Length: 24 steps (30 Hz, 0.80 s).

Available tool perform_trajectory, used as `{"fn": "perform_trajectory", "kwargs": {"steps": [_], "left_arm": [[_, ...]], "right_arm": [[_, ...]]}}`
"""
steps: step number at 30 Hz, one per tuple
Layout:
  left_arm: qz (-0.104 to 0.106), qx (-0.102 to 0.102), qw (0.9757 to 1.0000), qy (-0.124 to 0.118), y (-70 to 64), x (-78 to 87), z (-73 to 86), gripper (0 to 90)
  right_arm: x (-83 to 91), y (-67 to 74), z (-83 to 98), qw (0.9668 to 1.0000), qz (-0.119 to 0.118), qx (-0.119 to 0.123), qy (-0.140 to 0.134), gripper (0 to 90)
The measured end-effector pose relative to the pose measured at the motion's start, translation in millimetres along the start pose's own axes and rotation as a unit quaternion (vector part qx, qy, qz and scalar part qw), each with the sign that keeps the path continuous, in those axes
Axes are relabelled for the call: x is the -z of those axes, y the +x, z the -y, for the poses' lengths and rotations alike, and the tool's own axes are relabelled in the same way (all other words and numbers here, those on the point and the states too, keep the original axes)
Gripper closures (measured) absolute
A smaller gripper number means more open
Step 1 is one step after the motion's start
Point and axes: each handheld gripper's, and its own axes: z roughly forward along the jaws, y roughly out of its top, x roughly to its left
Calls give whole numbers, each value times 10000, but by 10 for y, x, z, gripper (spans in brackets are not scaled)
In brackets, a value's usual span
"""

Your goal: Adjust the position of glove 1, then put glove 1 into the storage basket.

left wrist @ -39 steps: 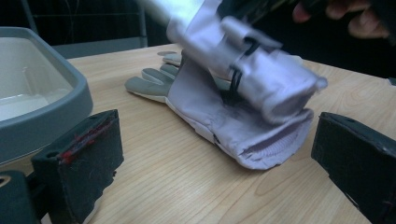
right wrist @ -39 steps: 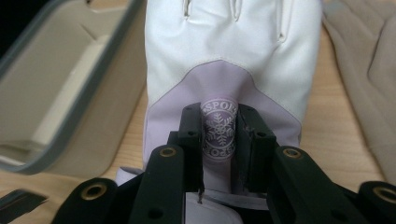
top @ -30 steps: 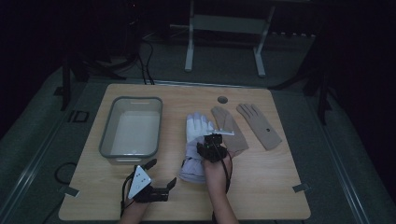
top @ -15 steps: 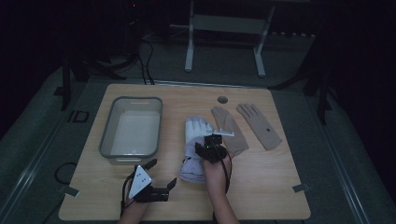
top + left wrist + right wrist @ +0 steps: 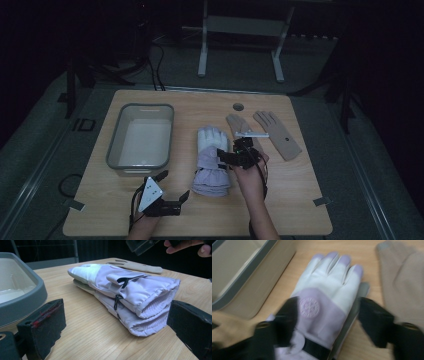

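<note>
Lilac-and-white padded fabric: the stacked ski gloves point(image 5: 211, 162) lie flat on the wooden surface point(image 5: 300, 200), between the grey bin point(image 5: 141, 141) and the tan gloves point(image 5: 270, 134).
Right fingers point(image 5: 239, 152): just opened wide and hanging above the cuff end of the stack; in the right gripper view the glove back lies below and between the two black fingers point(image 5: 375, 323), with neither pressing on it.
Change: the fingers have spread from a narrow pinch to a wide gap, while the stack has stayed where it lay.
Meaning: probably a release, the pair now set down one upon the other.
Left fingers point(image 5: 173, 192): wide, empty, resting low just short of the cuff end.
Bin: empty.
</note>
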Motion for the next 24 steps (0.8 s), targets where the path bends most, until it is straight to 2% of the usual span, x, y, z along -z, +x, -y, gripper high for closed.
{"fn": "perform_trajectory", "kwargs": {"steps": [1, 3, 5, 7, 8, 9, 13, 16, 18, 20, 22, 24], "left_arm": [[13, 11, 10000, 17, 1, -1, -1, 23], [20, 42, 10000, 32, 7, -1, -2, 23], [20, 54, 10000, 38, 10, -2, -3, 23], [15, 85, 10000, 40, 17, -3, -3, 23], [28, 93, 9999, 39, 20, -1, -2, 23], [42, 101, 9999, 44, 21, -1, -3, 23], [37, 103, 9999, 71, 21, -9, -5, 23], [206, 286, 9991, 245, 34, -36, -17, 23], [300, 380, 9979, 424, 44, -58, -32, 23], [424, 586, 9960, 524, 57, -79, -73, 23], [589, 795, 9932, 610, 61, -100, -139, 23], [611, 813, 9925, 678, 37, -117, -190, 23]], "right_arm": [[1, -27, -1, 9999, -63, 38, 71, 223], [12, -89, 8, 9995, -117, 194, 215, 220], [21, -125, 15, 9993, -142, 223, 271, 210], [65, -205, 38, 9989, -317, 282, 209, 206], [111, -293, 75, 9980, -414, 454, 154, 193], [111, -293, 75, 9980, -414, 454, 154, 193], [228, -467, 191, 9950, -389, 916, -70, 193], [243, -520, 226, 9952, -478, 848, -101, 189], [231, -558, 262, 9952, -612, 728, -216, 182], [210, -564, 274, 9944, -718, 738, -246, 181], [181, -567, 256, 9956, -677, 631, -116, 175], [134, -559, 218, 9965, -664, 510, 35, 167]]}}
